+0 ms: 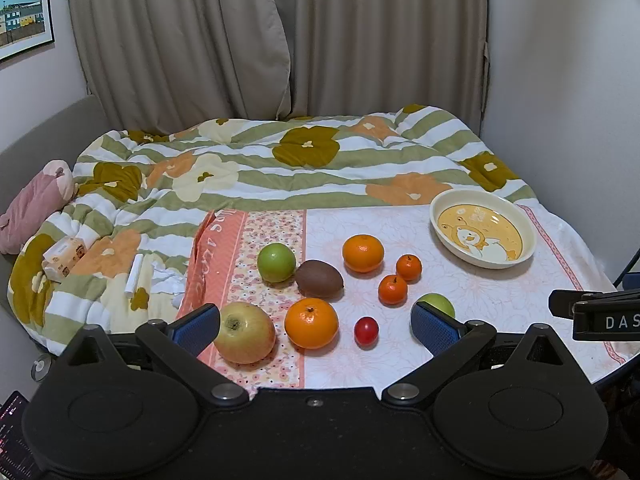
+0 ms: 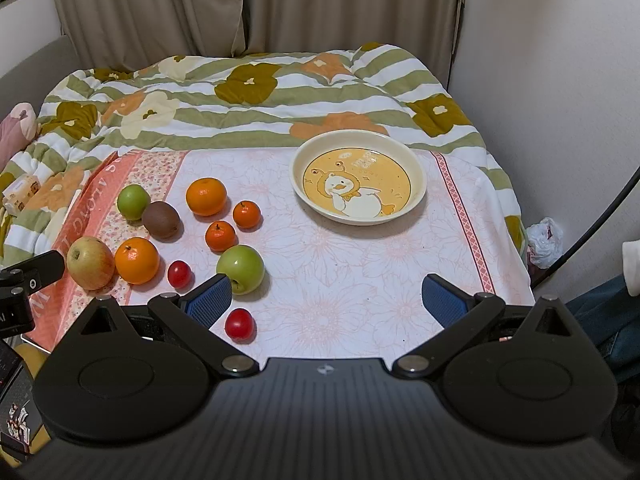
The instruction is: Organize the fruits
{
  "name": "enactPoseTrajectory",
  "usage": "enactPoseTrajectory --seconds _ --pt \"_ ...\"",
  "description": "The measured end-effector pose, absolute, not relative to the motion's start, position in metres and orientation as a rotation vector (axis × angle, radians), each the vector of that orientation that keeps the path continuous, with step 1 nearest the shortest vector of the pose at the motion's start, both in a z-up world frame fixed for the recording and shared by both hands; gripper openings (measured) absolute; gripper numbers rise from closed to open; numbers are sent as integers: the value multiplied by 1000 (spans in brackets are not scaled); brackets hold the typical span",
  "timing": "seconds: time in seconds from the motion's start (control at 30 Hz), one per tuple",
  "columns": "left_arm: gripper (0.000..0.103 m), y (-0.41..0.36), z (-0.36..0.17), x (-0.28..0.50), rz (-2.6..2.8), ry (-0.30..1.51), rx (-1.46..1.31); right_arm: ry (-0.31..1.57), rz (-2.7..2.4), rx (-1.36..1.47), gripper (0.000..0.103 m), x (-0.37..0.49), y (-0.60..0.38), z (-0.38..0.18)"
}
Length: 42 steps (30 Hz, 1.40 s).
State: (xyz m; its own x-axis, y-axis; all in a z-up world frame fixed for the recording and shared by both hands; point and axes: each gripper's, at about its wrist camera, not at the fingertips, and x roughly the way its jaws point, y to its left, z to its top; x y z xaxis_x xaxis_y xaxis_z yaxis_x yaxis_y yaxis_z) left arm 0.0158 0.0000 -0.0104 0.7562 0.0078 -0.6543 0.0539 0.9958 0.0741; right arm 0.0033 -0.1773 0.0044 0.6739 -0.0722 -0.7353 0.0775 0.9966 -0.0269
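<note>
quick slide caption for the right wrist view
Open right tongs hover over a cloth scattered with fruit, beside an empty duck-print plate.

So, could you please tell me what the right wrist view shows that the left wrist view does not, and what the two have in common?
Only the right wrist view shows a second small red fruit near the table's front edge and a white plastic bag by the wall. Only the left wrist view shows the whole framed picture and a white tube on the quilt. Both show the empty duck plate, the kiwi, both large oranges, two green apples, and open jaws holding nothing.
</note>
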Motion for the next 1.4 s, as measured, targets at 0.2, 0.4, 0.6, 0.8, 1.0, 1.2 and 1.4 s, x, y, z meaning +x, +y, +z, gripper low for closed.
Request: enactPoseTrajectory --seconds 0.2,0.4,0.6,0.8,1.0,1.2,1.4 --pt "103 1 -10 15 -26 713 92 826 -89 1 103 3 -177 5" --pt "103 1 -7 13 -30 711 105 818 -95 -2 103 -4 -175 13" --pt "103 11 -7 8 -49 701 121 804 -77 2 103 -13 -167 17" --pt "103 24 -18 17 -93 705 149 819 -67 38 103 -9 -159 8" --pt "103 28 -41 33 -157 690 228 842 -69 71 103 3 -152 -17" --pt "100 28 -76 54 -224 692 303 855 -75 76 103 16 -142 -49" --pt "93 25 -109 79 -280 709 383 859 -84 77 103 37 -136 -79"
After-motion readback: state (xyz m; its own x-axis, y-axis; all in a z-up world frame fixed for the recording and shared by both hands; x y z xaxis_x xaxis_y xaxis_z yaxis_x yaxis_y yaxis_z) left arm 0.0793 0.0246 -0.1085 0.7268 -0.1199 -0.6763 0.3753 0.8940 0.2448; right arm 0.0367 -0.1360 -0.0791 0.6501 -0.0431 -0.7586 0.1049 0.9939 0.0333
